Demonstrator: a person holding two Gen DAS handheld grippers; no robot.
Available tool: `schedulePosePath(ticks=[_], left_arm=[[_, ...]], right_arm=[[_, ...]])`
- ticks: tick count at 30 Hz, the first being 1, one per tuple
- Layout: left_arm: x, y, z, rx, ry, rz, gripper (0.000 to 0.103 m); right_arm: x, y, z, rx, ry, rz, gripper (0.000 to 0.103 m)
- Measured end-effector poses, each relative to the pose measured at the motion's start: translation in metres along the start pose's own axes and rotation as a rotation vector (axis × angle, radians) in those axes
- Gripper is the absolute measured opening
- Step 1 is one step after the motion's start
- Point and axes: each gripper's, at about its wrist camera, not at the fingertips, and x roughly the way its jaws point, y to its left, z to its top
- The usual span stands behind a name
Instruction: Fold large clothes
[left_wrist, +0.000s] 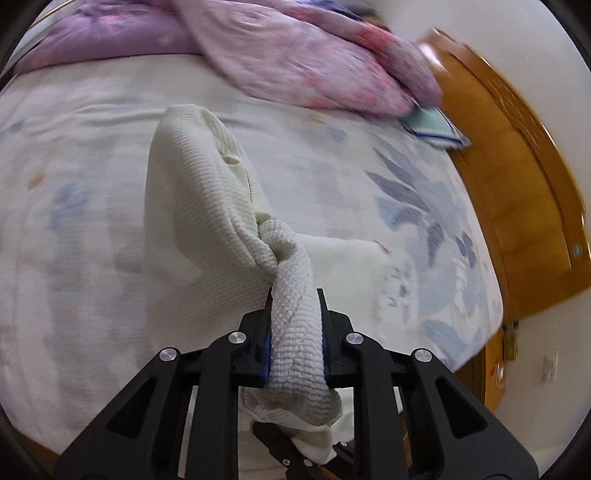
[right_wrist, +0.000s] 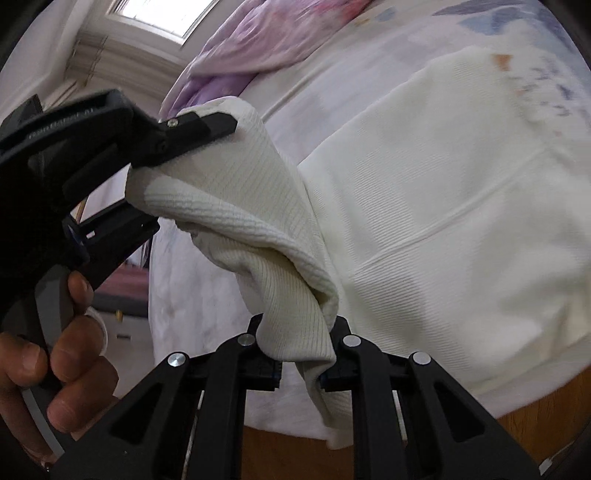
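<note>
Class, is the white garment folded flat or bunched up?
Bunched: both the left gripper and right gripper lift the white garment.

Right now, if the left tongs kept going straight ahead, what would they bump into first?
Probably the bed. The left tongs, shut on the white garment, point down at its sheet; depth is unclear.

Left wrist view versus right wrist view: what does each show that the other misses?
Only the left wrist view: the wooden bed frame, a small blue-edged cloth and the left claw clamped on bunched fabric. Only the right wrist view: a window, the hand gripping a handle, the right claw. Both: the white knit garment, purple quilt.
</note>
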Motion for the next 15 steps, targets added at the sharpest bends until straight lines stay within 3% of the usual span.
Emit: schedulePosePath(ticks=[3,15], left_arm=[[0.030,-0.044,-0.001,0.078,0.042,0.013,0.018],[0.115,-0.144,-0.026,0.204,0.165,-0.030,0.018]], right_arm=[[-0.016,-0.023,0.007,0.028,-0.022,-0.021,0.012],[-0.068,-0.107,0.007,0.221,-0.106,-0.041,0.010]])
